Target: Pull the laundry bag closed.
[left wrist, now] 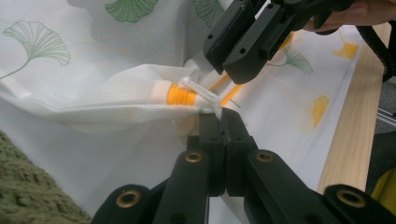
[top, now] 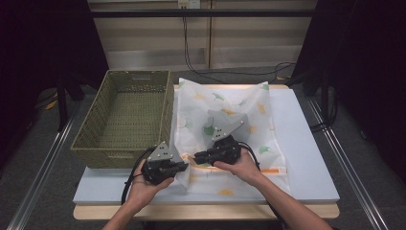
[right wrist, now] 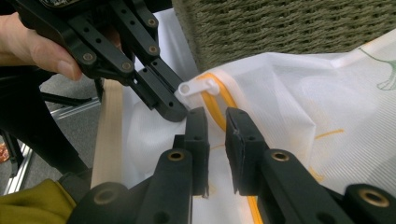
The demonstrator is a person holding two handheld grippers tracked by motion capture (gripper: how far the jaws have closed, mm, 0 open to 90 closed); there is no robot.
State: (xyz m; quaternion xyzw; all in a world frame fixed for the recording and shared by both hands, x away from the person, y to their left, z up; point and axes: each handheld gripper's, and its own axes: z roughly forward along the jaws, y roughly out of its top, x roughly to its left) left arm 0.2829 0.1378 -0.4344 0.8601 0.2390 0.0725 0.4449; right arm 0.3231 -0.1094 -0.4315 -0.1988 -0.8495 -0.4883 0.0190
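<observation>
Both grippers meet at the mesh laundry bag's [top: 230,129] corner: left gripper [left wrist: 219,114] clamps the fabric by the white zipper pull [right wrist: 198,87] (orange zipper), right gripper [right wrist: 215,123] slightly parted, holding nothing.

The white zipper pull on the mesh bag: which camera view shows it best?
The right gripper view: the white zipper pull stands clear, with its hole visible, beside the left gripper. The left gripper view shows it partly bunched in fabric. In the high view it is too small to tell.

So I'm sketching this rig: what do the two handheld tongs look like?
Both the left tongs and the right tongs are black, with jointed link arms fixed by brass-coloured rivets and blocky jaw tips. Each carries a grey three-cornered plate and trails a black cable. Forearms are bare.
</observation>
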